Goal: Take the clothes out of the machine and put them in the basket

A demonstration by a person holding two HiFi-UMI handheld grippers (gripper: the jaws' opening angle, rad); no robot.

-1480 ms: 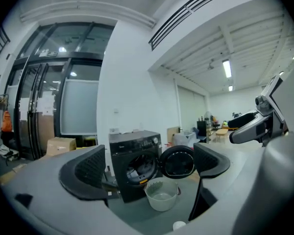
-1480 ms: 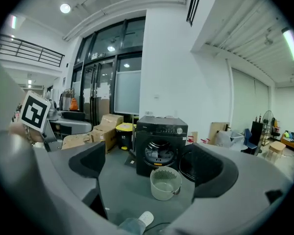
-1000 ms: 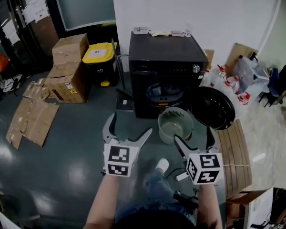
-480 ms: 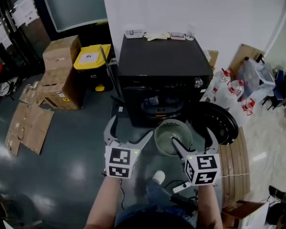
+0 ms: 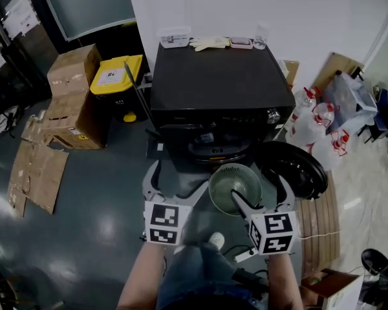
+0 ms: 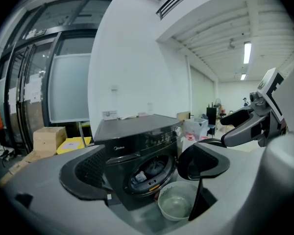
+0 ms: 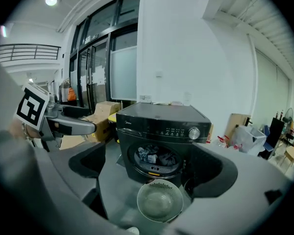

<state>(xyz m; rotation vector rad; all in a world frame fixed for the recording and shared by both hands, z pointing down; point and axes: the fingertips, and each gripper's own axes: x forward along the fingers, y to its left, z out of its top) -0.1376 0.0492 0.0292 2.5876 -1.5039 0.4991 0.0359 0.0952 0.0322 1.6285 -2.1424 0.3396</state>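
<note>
The person's arms reach out at the near edge, one set of tongs in each hand. The left tongs (image 5: 179,176) are open, with nothing held between the two jaws. The right tongs (image 5: 258,189) are open too and hold nothing. A white shoe (image 5: 216,239) shows on the dark floor between the arms.

Just past the tongs sits the round basket (image 5: 236,183) on the floor. It is pale green and has nothing in it. It stands right in front of the machine (image 5: 220,76), which is a big black box. The machine's round door (image 5: 291,166) hangs wide open on the right, next to the basket.

The clothes (image 7: 154,156) are inside the machine's round hole, in a dark and light heap.

On the left of the machine stand brown cardboard boxes (image 5: 71,92) and a bin with a yellow lid (image 5: 116,76). Flat cardboard (image 5: 35,166) lies on the floor nearer on the left. On the right are white bags with red marks (image 5: 310,124). A few small pale things (image 5: 210,42) lie on the far edge of the machine's top, by the white wall.
</note>
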